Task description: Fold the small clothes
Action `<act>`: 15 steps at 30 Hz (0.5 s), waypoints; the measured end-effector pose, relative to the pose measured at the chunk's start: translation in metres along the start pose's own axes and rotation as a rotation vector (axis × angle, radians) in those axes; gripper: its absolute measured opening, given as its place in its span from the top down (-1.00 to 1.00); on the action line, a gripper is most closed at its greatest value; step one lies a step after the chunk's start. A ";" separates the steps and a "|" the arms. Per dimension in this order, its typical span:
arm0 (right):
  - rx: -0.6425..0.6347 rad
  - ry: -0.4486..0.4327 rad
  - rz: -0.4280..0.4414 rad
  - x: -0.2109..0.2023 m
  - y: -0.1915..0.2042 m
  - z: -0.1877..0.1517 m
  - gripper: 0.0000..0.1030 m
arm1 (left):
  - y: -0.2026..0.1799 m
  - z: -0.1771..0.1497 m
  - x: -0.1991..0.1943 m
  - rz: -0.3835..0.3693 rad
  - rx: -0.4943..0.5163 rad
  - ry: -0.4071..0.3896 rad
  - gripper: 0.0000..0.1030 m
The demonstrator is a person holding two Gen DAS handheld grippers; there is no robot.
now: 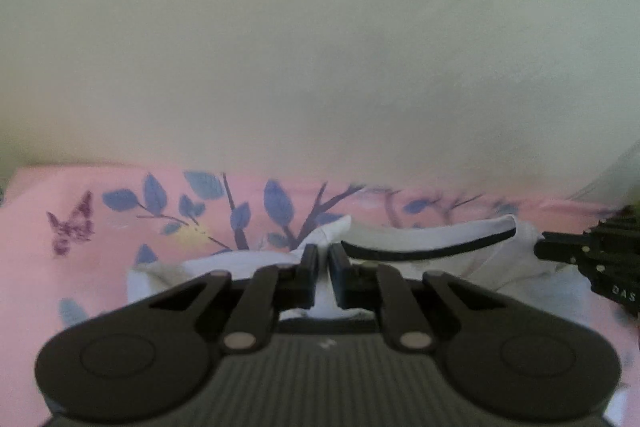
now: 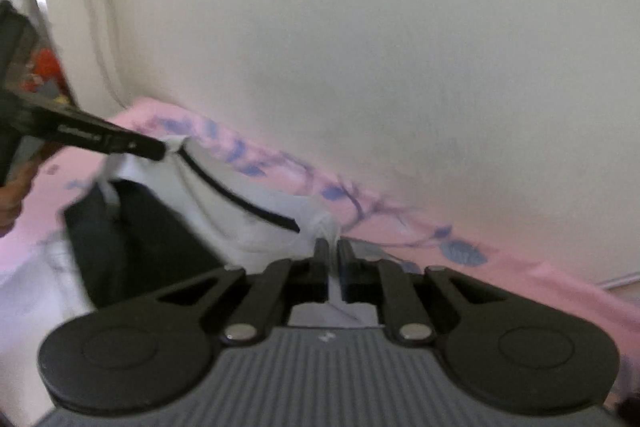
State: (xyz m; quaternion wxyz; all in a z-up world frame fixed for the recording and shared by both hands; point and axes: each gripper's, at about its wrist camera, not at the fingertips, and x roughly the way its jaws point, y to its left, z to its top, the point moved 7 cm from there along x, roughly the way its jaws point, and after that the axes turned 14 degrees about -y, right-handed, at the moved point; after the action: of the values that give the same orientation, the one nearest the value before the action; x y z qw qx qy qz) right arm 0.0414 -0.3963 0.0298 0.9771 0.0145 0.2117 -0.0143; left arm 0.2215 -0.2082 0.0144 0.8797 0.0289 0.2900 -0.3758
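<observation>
— White garment [image 1: 400, 239] with the black-edged neckline: where is it?

— Lying on the pink bedsheet [image 1: 100, 227] printed with blue leaves and a purple butterfly, close to the pale wall [image 1: 280, 47] behind the bed. From the right wrist camera a dark panel of the same piece (or a second layer, I cannot tell which) spreads out toward the left.

— And the left gripper [image 1: 324, 259]?

— Its jaws are pressed nearly together, with a pinch of white cloth caught between them at one end of the neckline — a little peak of fabric rises just past the fingertips.

— The right gripper [image 2: 331, 251]?

— Same story: jaws all but closed, a bunched corner of white fabric squeezed between them at the other end of the black trim.

— So each one can see the other?

— Yes. In the left view the right one pokes in from the right edge; in the right view the left one reaches in from the left, its tip at the collar, with part of a person's hand [image 2: 12, 195] behind it — blurred.
</observation>
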 end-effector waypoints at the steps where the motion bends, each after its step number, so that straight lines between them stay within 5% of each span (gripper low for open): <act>1: -0.021 -0.027 0.008 -0.018 0.010 0.006 0.93 | -0.003 0.001 -0.020 -0.015 0.001 -0.034 0.85; 8: -0.158 -0.143 0.085 -0.161 0.092 -0.018 0.93 | -0.015 -0.055 -0.172 -0.085 -0.008 -0.205 0.85; 15: -0.183 -0.092 0.109 -0.232 0.142 -0.114 0.92 | -0.005 -0.156 -0.246 -0.104 -0.102 -0.163 0.84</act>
State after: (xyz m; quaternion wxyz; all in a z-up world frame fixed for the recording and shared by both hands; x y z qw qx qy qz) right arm -0.2120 -0.2451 0.0251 0.9824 -0.0641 0.1660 0.0576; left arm 0.0062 -0.0112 0.0165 0.8799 -0.0618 0.2374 -0.4070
